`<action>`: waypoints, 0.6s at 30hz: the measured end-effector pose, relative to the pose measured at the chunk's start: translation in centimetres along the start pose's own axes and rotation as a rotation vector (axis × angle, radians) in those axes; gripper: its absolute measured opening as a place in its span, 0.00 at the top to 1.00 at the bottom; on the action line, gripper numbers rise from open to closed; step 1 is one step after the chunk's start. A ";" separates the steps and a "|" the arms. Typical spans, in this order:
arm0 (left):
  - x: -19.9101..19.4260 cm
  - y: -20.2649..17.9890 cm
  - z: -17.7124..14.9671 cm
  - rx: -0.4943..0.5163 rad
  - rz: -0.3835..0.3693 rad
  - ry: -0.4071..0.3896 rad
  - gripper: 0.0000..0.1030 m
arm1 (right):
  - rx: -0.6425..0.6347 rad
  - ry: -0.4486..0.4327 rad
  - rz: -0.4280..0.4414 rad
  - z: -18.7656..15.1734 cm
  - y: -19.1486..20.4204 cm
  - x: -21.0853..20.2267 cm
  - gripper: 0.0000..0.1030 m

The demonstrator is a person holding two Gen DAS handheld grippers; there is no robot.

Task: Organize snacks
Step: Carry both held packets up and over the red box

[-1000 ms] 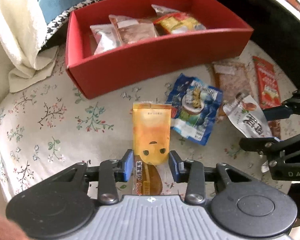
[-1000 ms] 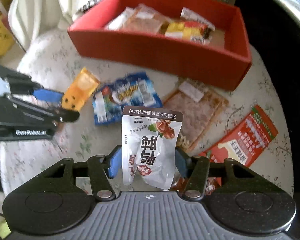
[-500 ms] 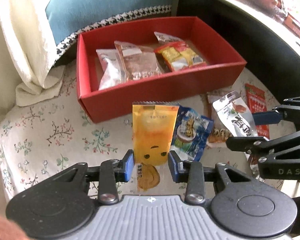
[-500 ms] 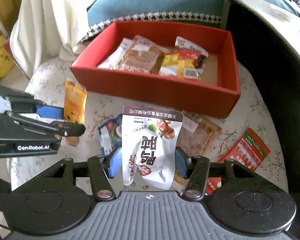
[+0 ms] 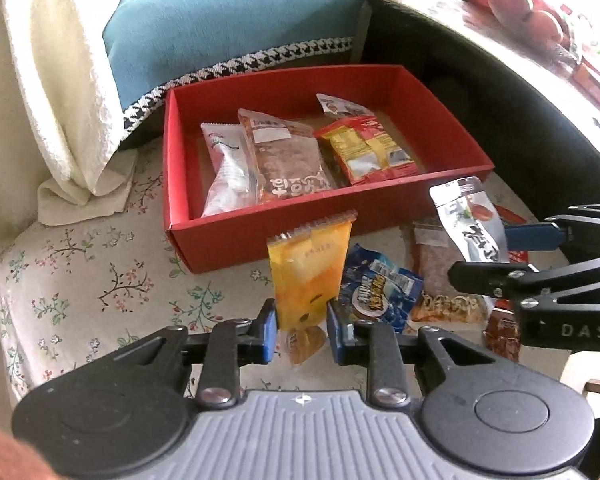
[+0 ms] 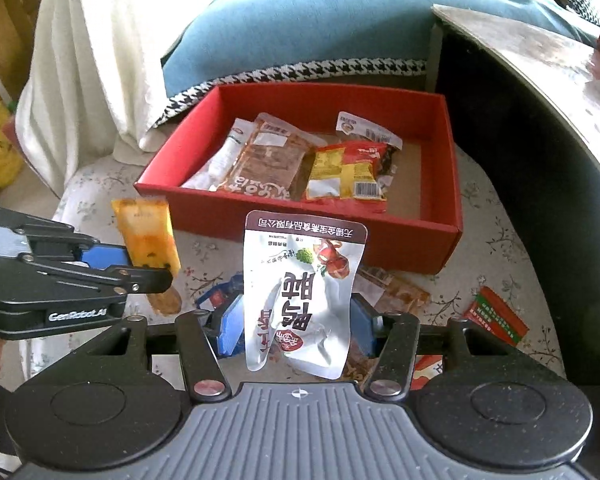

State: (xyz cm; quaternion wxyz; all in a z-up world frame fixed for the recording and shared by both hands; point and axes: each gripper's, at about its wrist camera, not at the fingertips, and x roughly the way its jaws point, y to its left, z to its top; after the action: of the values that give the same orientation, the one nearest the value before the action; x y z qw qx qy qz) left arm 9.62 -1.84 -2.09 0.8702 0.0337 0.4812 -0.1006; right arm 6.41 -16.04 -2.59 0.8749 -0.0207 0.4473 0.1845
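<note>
My left gripper (image 5: 302, 320) is shut on the lower end of a yellow snack packet (image 5: 308, 268), which stands upright above the floral cloth; the packet (image 6: 144, 232) also shows at the left of the right wrist view. My right gripper (image 6: 296, 320) is shut on a silver pouch (image 6: 304, 280) with dark lettering, held upright in the air. The same pouch (image 5: 468, 220) appears at the right of the left wrist view. Beyond both stands an open red box (image 5: 380, 208) with several packets inside. Both held packets hang in front of its near wall (image 6: 420, 248).
On the floral cloth (image 5: 80, 280) lie a blue packet (image 5: 380, 292), a brown packet (image 5: 436, 272) and a red sachet (image 6: 496, 316). A white towel (image 5: 52, 80) and a teal cushion (image 5: 220, 20) sit behind the box. A dark table edge (image 5: 500, 80) runs along the right.
Both grippers have risen with their packets, lifting them off the cloth. The left jaws have squeezed tighter on the yellow packet. More of the box's inside now shows.
</note>
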 end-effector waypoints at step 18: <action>6.6 -0.5 1.2 -0.137 0.120 -0.005 0.59 | -0.001 0.015 0.006 0.1 -0.1 0.8 0.39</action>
State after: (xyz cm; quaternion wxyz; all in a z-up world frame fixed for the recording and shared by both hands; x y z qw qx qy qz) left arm 13.88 -3.49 -7.02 0.8761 0.0028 0.4818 -0.0153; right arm 6.95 -15.89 -3.23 0.8709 -0.0213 0.4537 0.1874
